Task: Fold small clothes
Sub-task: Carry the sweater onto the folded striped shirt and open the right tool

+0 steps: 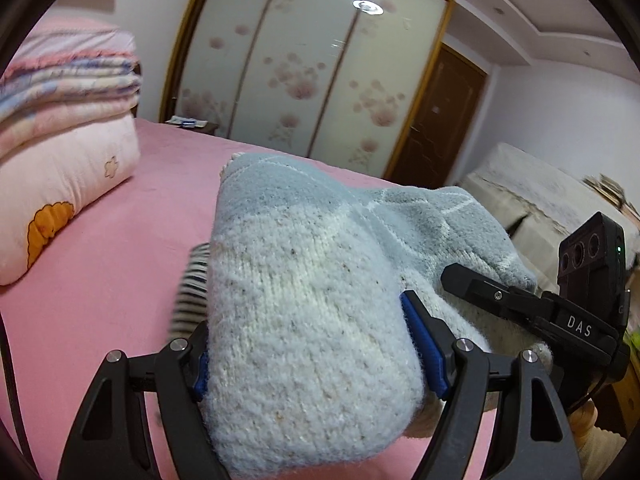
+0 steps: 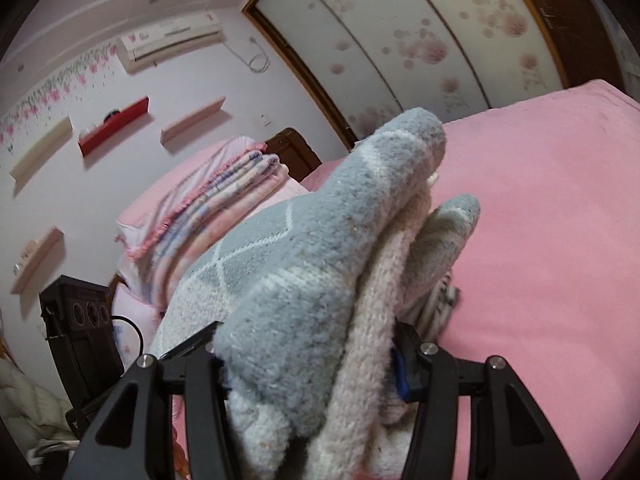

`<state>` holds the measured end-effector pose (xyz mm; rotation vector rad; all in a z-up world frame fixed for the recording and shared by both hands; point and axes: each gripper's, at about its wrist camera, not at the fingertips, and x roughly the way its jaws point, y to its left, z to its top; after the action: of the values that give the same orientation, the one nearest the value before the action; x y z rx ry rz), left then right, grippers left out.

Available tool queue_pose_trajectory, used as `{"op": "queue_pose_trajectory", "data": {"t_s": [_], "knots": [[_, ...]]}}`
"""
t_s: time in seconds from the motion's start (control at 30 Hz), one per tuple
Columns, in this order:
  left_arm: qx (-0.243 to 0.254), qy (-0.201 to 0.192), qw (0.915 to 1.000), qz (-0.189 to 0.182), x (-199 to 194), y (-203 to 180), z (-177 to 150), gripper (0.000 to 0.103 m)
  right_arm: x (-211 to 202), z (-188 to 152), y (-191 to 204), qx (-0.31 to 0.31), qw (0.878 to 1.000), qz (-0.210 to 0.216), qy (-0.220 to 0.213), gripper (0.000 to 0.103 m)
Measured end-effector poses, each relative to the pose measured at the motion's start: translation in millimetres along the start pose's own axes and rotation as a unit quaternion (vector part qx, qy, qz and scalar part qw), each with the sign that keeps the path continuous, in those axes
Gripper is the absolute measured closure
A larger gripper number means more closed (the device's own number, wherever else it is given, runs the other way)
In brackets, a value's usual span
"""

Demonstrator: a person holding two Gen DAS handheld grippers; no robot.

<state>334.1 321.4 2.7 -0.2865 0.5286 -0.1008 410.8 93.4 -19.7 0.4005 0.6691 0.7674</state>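
Observation:
A small knitted sweater (image 1: 312, 304), pale blue and cream, is bunched up and held above the pink bed (image 1: 120, 240). My left gripper (image 1: 308, 356) is shut on one end of it; its blue pads press into the knit from both sides. The other gripper (image 1: 520, 300) shows at the right, at the sweater's far edge. In the right wrist view my right gripper (image 2: 312, 360) is shut on the same sweater (image 2: 320, 264), which drapes over its fingers. A striped garment (image 1: 192, 300) lies under the sweater on the bed and also shows in the right wrist view (image 2: 440, 300).
A stack of folded pink quilts (image 1: 68, 80) sits on a pillow (image 1: 60, 184) at the left of the bed. Sliding wardrobe doors (image 1: 312, 68) stand behind the bed. A covered sofa (image 1: 540, 192) is at the right. Wall shelves (image 2: 116, 124) hang above the headboard.

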Motion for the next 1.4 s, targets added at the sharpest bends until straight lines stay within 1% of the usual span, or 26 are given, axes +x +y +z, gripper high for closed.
{"op": "queue_pose_trajectory", "data": {"t_s": [0.07,0.13,0.23,0.3,0.33,0.37,0.4,0.47,0.53,0.57,0.6,0.67,0.7,0.77,0.87,1.0,1.07,1.17,1.3,1.4], "knots": [[-0.007,0.001,0.9999,0.010,26,31,0,0.027,41,-2,-4,-0.011,1.000,-0.005,0.005,0.051],[-0.021,0.008,0.9996,0.017,55,60,-7,0.027,81,-9,-14,-0.008,1.000,-0.011,0.017,0.051],[-0.059,0.038,0.9969,0.034,100,103,-33,0.026,132,-33,-36,0.007,0.998,-0.031,0.046,0.051],[-0.081,0.068,0.9926,0.059,127,122,-55,0.025,159,-54,-52,0.021,0.995,-0.057,0.076,0.051],[-0.088,0.079,0.9906,0.069,136,128,-64,0.023,170,-69,-61,0.029,0.993,-0.071,0.090,0.050],[-0.092,0.080,0.9896,0.076,143,133,-72,0.018,176,-80,-66,0.028,0.992,-0.082,0.095,0.048],[-0.095,0.075,0.9895,0.079,146,138,-79,0.010,180,-92,-71,0.022,0.990,-0.095,0.097,0.044],[-0.109,0.074,0.9875,0.087,153,146,-90,0.000,179,-102,-76,0.014,0.990,-0.104,0.097,0.039],[-0.122,0.075,0.9869,0.073,157,153,-97,0.000,179,-105,-79,0.006,0.988,-0.118,0.101,0.030],[-0.122,0.075,0.9872,0.071,157,156,-98,0.000,180,-104,-79,0.004,0.987,-0.120,0.104,0.028],[-0.120,0.075,0.9875,0.069,156,156,-98,0.000,181,-102,-77,-0.002,0.986,-0.125,0.109,0.023],[-0.112,0.081,0.9881,0.068,156,158,-94,0.000,179,-96,-73,-0.026,0.984,-0.134,0.119,0.022],[-0.106,0.081,0.9886,0.070,150,159,-95,0.000,180,-91,-70,-0.039,0.982,-0.138,0.121,0.022],[-0.087,0.077,0.9903,0.076,143,160,-85,0.000,167,-91,-63,-0.072,0.978,-0.147,0.126,0.021],[-0.065,0.063,0.9903,0.105,127,164,-78,0.000,149,-87,-50,-0.114,0.974,-0.156,0.121,0.021],[-0.071,0.066,0.9834,0.153,109,172,-73,0.000,128,-90,-41,-0.141,0.968,-0.173,0.115,0.021],[-0.066,0.072,0.9768,0.191,102,170,-70,0.000,116,-91,-40,-0.132,0.968,-0.180,0.113,0.021],[-0.062,0.076,0.9704,0.221,84,160,-66,0.000,95,-88,-41,-0.105,0.969,-0.195,0.105,0.021],[-0.045,0.073,0.9728,0.215,54,133,-66,0.000,63,-80,-43,-0.077,0.968,-0.215,0.102,0.021],[-0.027,0.078,0.9780,0.192,30,100,-68,0.000,36,-73,-38,-0.066,0.969,-0.219,0.097,0.021]]}}
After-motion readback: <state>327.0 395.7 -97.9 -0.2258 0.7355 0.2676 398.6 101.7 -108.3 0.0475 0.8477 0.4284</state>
